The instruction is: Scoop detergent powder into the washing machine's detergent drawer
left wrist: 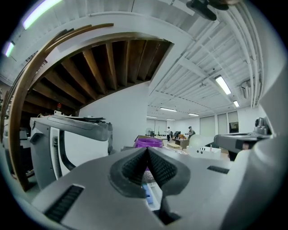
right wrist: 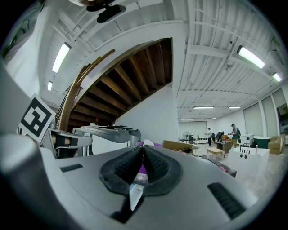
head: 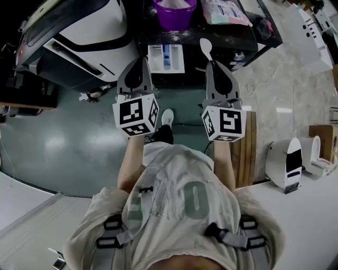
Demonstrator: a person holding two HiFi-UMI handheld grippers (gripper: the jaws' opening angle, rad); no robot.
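In the head view the white detergent drawer [head: 165, 57], with a blue insert, stands pulled out on a dark, powder-dusted surface. Behind it sits a purple bowl [head: 174, 12] of powder. My right gripper [head: 213, 64] is shut on the handle of a white spoon [head: 206, 48], whose bowl points up just right of the drawer. My left gripper [head: 137, 60] is shut and empty, just left of the drawer. The left gripper view has its jaws [left wrist: 147, 151] closed, with the drawer [left wrist: 151, 196] below. The right gripper view shows the spoon handle [right wrist: 135, 193] clamped in the right gripper [right wrist: 143, 149].
The washing machine [head: 79, 37] fills the upper left, its white body [left wrist: 67, 130] close by the left gripper. A detergent bag [head: 224, 10] lies right of the bowl. A white appliance [head: 285, 163] and a wooden board [head: 244, 153] stand on the floor at right.
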